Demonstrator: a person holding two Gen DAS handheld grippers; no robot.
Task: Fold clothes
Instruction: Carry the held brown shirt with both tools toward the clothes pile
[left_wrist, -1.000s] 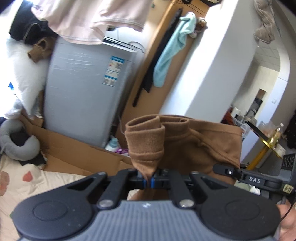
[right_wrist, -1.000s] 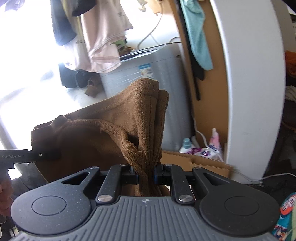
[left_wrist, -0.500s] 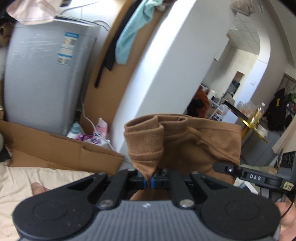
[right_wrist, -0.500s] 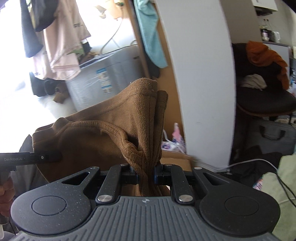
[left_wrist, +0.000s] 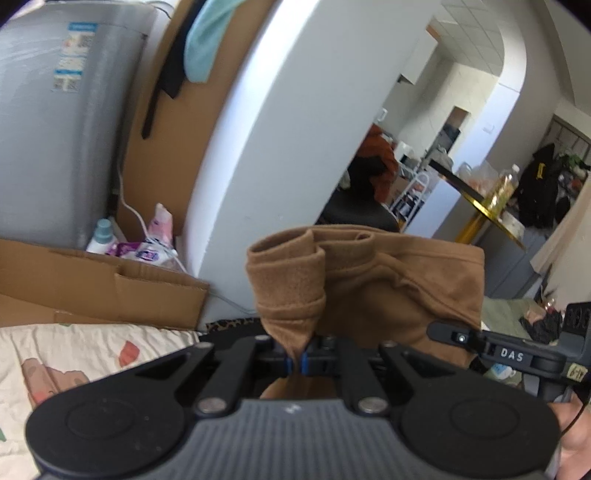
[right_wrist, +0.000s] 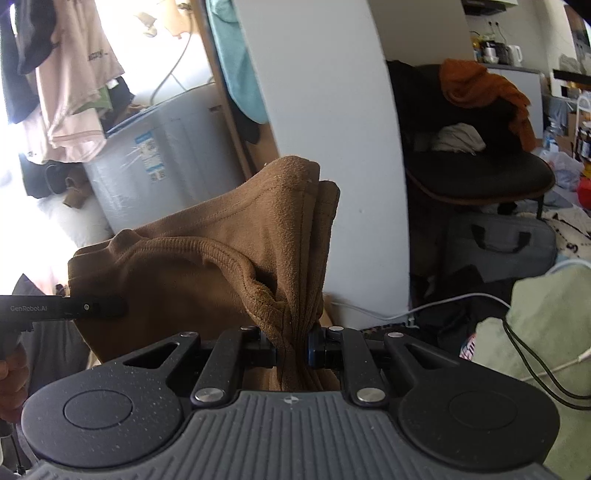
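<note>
Brown garment (left_wrist: 373, 291): soft fleece-type knit, light, limp, no stiffness; sags between grip pts, bunches readily. Not fragile, not slippery. Best hold: hem/seam edges near corners, as now. Held up in air betw. both grippers, clear of bed.

Left gripper (left_wrist: 297, 360): nearly fully closed, pinching thin bunched edge. Right gripper (right_wrist: 291, 345): clamped on thicker gathered wad, ribbed seam alongside.

Surface: bed sheet (left_wrist: 74, 354), pale w/ printed shapes, low left; prob. the folding spot, mostly hidden. Room: cluttered; cardboard (left_wrist: 110, 291), washing machine (right_wrist: 155, 173), white pillar (right_wrist: 332, 110), black chair (right_wrist: 480, 173), loose cables (right_wrist: 535, 373).
</note>
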